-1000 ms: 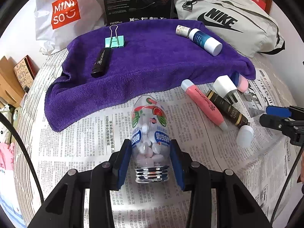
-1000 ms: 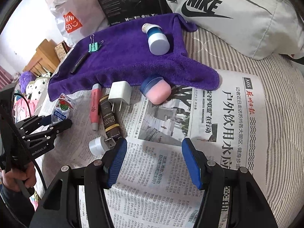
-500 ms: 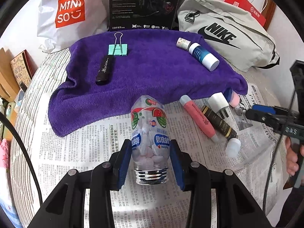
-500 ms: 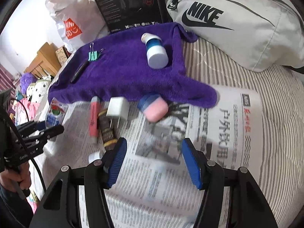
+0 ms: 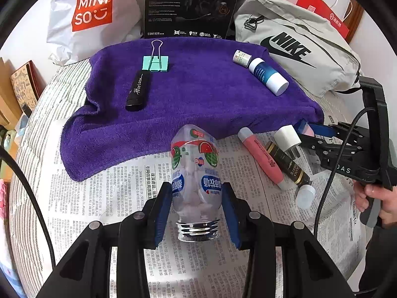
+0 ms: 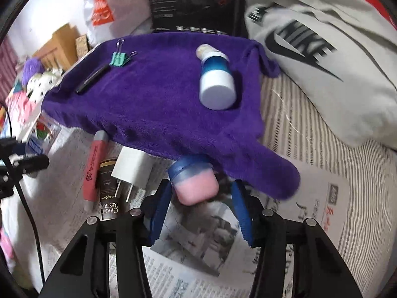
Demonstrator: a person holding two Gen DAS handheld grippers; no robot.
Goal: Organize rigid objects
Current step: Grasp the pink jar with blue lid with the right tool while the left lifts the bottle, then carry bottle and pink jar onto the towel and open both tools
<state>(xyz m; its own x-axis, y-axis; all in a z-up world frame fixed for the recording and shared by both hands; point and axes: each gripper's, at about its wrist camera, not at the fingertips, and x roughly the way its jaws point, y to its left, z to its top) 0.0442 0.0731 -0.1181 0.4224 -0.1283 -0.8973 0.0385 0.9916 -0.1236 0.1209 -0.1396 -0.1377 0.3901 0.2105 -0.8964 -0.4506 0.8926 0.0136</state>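
My left gripper point(image 5: 196, 198) is shut on a clear candy bottle point(image 5: 194, 173) with a silver cap, held over the newspaper just before the purple towel point(image 5: 198, 94). My right gripper point(image 6: 201, 193) is open, its fingers either side of a pink and blue jar point(image 6: 194, 181) lying at the towel's near edge. On the towel lie a teal binder clip point(image 5: 155, 62), a black pen case point(image 5: 138, 90) and a blue and white bottle point(image 5: 269, 75). On the newspaper lie a pink tube point(image 5: 260, 157), a dark tube point(image 5: 287, 166) and a white charger point(image 5: 287, 137).
Behind the towel stand a Miniso bag point(image 5: 89, 12), a black box point(image 5: 191, 5) and a grey Nike bag point(image 5: 297, 44). Newspaper point(image 5: 99, 198) covers the striped bed in front. Wooden furniture and soft toys point(image 6: 37, 79) are at the left.
My right gripper has moved forward to the pink and blue jar, which now sits between its open fingers. My left gripper, still holding the bottle, has drawn back a little.
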